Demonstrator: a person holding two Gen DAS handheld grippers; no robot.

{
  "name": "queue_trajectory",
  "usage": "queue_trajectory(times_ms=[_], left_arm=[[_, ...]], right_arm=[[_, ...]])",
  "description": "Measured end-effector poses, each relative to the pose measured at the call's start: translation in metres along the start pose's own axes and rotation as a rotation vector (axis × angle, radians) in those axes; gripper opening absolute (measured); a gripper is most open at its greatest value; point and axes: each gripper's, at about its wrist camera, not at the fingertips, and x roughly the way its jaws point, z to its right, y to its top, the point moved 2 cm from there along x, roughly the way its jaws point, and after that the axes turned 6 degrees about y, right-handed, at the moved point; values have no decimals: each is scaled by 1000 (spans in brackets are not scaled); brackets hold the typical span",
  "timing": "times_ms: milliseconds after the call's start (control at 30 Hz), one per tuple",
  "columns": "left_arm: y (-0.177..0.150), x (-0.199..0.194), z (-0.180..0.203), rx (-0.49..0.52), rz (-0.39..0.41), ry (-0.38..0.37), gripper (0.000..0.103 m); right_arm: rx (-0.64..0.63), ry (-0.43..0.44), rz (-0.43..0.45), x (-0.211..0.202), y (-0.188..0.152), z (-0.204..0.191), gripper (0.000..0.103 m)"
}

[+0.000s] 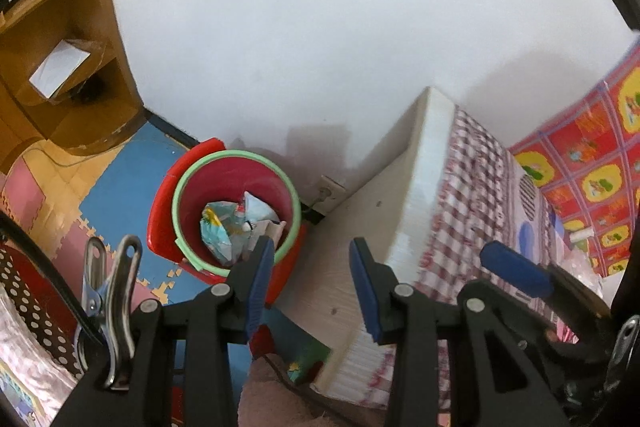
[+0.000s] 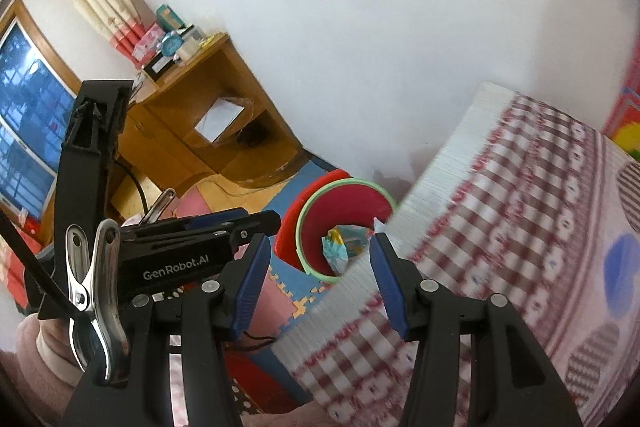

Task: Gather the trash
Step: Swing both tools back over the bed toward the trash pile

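Where I am: I stand in a small bedroom and hold a two-finger gripper in each hand, both angled down toward the floor beside the bed.

Left gripper [image 1: 312, 279]: its blue-padded jaws stand apart with nothing between them. Past them I see the bin below.

Right gripper [image 2: 318, 281]: its jaws also stand apart and empty. They frame the bin's mouth and the edge of the mattress.

Bin [image 1: 192, 187]: a red bucket with a pale green rim, sitting on the floor in the corner where the white wall [image 1: 320, 27] meets the end of the bed. I judge it is tucked there to stay out of the walkway yet within reach of the bed.

Trash [image 1: 236, 227]: crumpled wrappers, light blue and white with some yellow, lie at the bottom of the bin. This is the task's thing, and it is already inside.

Bed [image 2: 500, 247]: a thick white mattress under a red-and-white checked sheet, just to the right of the bin.

Floor [image 1: 120, 167]: foam puzzle mats in blue, pink and yellow.

Desk [image 2: 208, 115]: a wooden desk against the wall to the left, well apart from the bin, with small boxes and a clock on top.

My reading: with both tools empty above the filled bin, I judge a drop is done.
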Motion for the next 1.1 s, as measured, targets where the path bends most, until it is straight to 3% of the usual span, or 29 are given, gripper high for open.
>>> queue_trajectory(times_ms=[600, 1100], left_arm=[[-38, -39, 134, 161, 8, -89, 41], [-75, -43, 240, 306, 5, -165, 41]], right_arm=[[145, -104, 128, -127, -64, 67, 54], [266, -226, 211, -213, -121, 122, 54]])
